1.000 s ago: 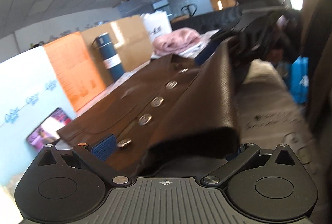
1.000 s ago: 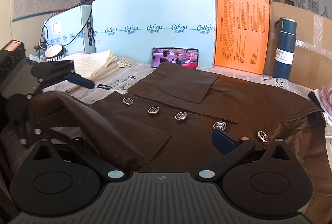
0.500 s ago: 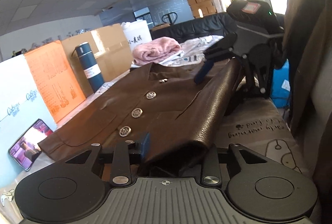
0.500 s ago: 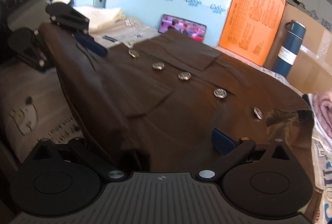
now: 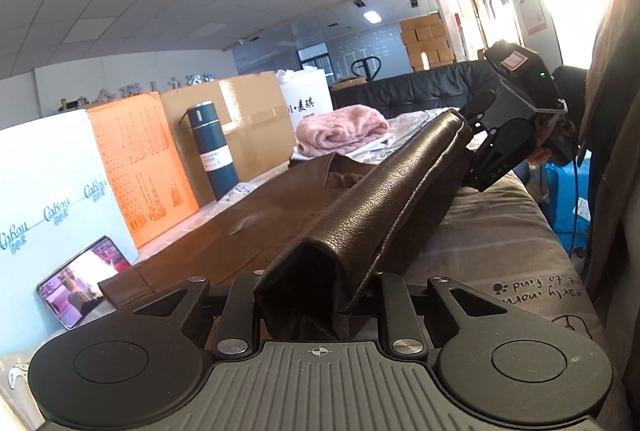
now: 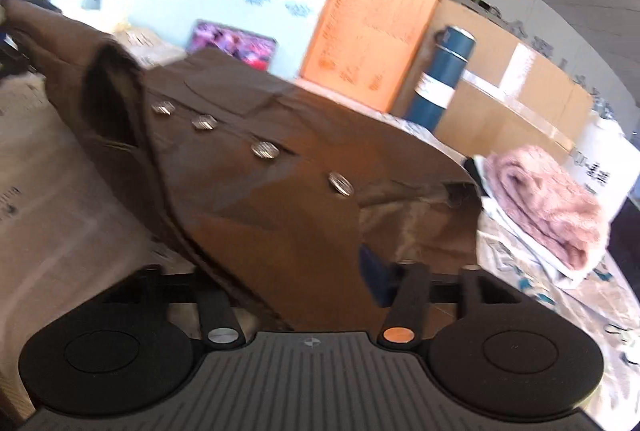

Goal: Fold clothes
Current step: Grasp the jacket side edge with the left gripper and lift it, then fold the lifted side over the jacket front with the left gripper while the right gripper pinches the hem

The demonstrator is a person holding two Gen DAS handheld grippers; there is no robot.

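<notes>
Both grippers, wide earlier, are closing on the brown jacket; right seemingly gripping.

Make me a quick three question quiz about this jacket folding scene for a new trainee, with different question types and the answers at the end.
1. True or false: the silver buttons on the brown leather jacket face up.
2. What stands between the orange printed board and the cardboard box? A) tall dark blue flask B) green mug C) glass vase
3. Fill in: the folded garment beyond the jacket's collar is ____ in colour.

Key
1. True.
2. A, the flask.
3. Pink: the fluffy pink sweater.
</notes>
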